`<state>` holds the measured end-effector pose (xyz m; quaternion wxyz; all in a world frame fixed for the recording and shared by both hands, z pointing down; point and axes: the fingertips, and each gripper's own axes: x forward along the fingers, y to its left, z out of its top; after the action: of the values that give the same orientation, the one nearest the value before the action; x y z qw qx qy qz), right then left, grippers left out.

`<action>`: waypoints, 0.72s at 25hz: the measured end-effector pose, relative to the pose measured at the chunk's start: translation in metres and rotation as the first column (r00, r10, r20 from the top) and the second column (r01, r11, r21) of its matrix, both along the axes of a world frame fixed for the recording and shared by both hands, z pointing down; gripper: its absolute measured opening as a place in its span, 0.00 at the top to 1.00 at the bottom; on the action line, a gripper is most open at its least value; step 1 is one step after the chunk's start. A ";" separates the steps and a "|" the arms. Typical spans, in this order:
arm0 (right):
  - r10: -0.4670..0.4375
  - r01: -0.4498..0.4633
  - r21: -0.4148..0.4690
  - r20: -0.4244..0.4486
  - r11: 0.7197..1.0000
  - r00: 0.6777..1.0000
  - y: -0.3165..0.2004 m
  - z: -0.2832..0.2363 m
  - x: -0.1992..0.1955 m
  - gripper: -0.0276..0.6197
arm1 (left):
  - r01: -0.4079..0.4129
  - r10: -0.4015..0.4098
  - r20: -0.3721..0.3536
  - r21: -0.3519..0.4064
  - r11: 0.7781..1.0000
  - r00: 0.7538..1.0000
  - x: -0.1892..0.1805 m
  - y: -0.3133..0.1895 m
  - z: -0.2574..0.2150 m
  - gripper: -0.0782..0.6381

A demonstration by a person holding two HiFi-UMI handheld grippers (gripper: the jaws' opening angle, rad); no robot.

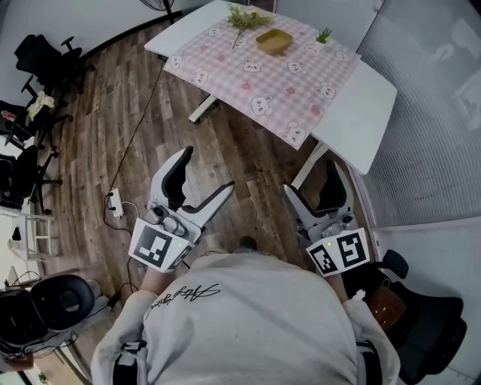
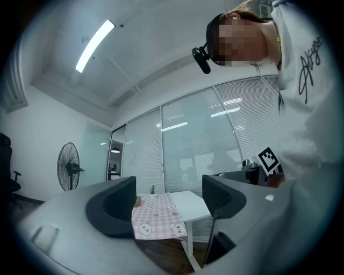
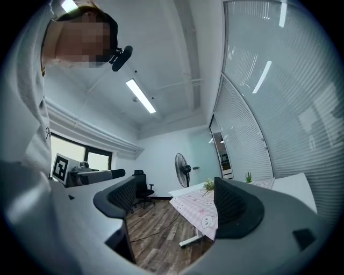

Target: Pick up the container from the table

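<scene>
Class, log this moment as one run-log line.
stage: pre-reach | left gripper: open, empty | right gripper: open, empty | container: on table, untouched

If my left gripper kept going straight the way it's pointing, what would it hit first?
Probably the pink tablecloth hanging over the edge of the table. The left gripper, jaws apart and empty, seems to have only open air before that, though depth is hard to judge.

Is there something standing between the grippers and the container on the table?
Nothing visible does. The container sits on the checkered cloth, bare on its near side; the leafy sprig and small plant stand beside it. The left gripper and right gripper, both open, are short of the table.
</scene>
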<state>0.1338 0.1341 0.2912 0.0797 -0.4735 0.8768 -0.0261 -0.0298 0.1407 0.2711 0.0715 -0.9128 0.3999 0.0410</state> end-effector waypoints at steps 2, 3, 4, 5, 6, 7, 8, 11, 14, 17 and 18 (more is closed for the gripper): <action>-0.003 0.003 -0.007 0.001 1.000 1.000 -0.005 0.003 0.002 0.28 | 0.002 -0.002 -0.001 -0.009 1.000 1.000 0.003 -0.005 0.004 0.37; -0.005 0.005 -0.011 0.003 1.000 1.000 -0.007 0.005 0.002 0.28 | 0.001 -0.001 -0.002 -0.013 1.000 1.000 0.004 -0.007 0.005 0.37; -0.009 0.009 -0.014 0.004 1.000 1.000 -0.010 0.007 0.001 0.28 | 0.001 -0.001 -0.003 -0.015 1.000 1.000 0.004 -0.009 0.007 0.37; -0.014 0.014 -0.016 0.005 1.000 1.000 -0.011 0.008 -0.001 0.28 | 0.002 -0.002 -0.005 -0.015 1.000 1.000 0.003 -0.011 0.007 0.37; -0.020 0.020 -0.016 0.006 1.000 1.000 -0.013 0.008 -0.003 0.28 | 0.004 -0.004 -0.007 -0.015 1.000 1.000 0.001 -0.012 0.008 0.37; -0.024 0.024 -0.017 0.006 1.000 1.000 -0.014 0.008 -0.006 0.29 | 0.006 -0.006 -0.011 -0.015 1.000 1.000 -0.001 -0.014 0.007 0.37; -0.026 0.026 -0.018 0.006 1.000 1.000 -0.015 0.008 -0.008 0.29 | 0.008 -0.009 -0.015 -0.016 1.000 1.000 -0.003 -0.015 0.007 0.37; -0.031 0.031 -0.022 0.006 0.999 1.000 -0.016 0.008 -0.012 0.29 | 0.009 -0.010 -0.018 -0.019 1.000 1.000 -0.005 -0.018 0.006 0.37; -0.027 0.027 -0.016 0.001 1.000 1.000 -0.018 0.006 -0.011 0.29 | 0.010 -0.010 -0.014 -0.016 1.000 1.000 -0.006 -0.021 0.005 0.38; -0.018 0.018 -0.016 0.007 1.000 1.000 -0.022 0.007 -0.008 0.29 | 0.013 -0.014 -0.016 -0.014 1.000 1.000 -0.007 -0.023 0.005 0.38; -0.018 0.018 -0.017 0.010 1.000 1.000 -0.022 0.008 -0.008 0.29 | 0.014 -0.014 -0.016 -0.015 1.000 1.000 -0.007 -0.023 0.006 0.38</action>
<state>0.1256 0.1116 0.2988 0.0797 -0.4662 0.8803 -0.0368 -0.0373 0.1180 0.2768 0.0617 -0.9102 0.4071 0.0451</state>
